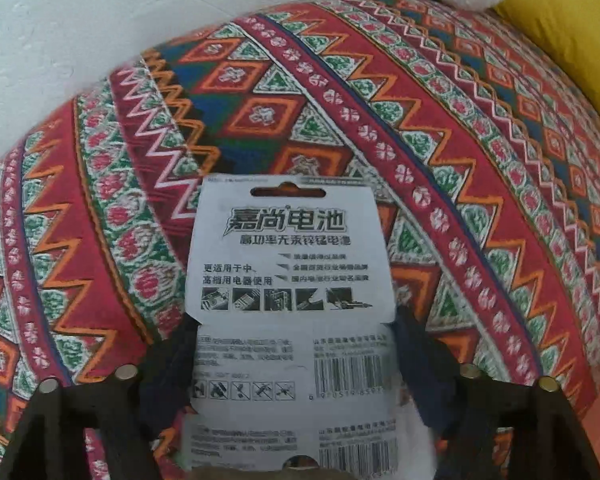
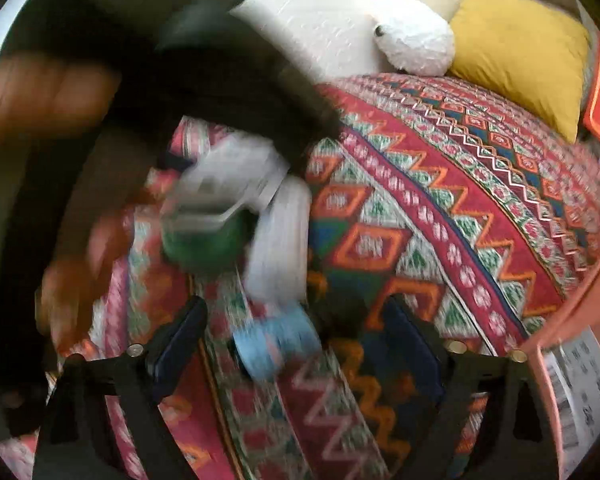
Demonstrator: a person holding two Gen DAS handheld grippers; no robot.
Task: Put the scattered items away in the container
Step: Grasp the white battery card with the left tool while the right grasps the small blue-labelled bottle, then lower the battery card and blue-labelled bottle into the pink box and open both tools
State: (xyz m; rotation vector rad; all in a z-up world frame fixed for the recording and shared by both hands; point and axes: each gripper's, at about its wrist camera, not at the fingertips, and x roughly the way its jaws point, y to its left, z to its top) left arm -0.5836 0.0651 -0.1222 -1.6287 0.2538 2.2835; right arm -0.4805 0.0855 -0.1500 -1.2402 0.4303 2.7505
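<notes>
White battery card (image 1: 292,312) is clamped in your left gripper (image 1: 296,360); right gripper (image 2: 296,344) gapes empty; carry the card to the container, unseen here.

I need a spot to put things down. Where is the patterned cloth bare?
Bare: the wide stretch of patterned cloth between the yellow cushion and the right gripper. Crowded: the left side, around the battery card held by the left gripper, and the blue roll.

In the left wrist view the battery card (image 1: 292,320) is cut off by the bottom edge and its lower print is unreadable, while the right wrist view shows, left of centre, a motion-smeared green container (image 2: 204,236), white item (image 2: 280,240) and blue object (image 2: 276,340), none identifiable.
</notes>
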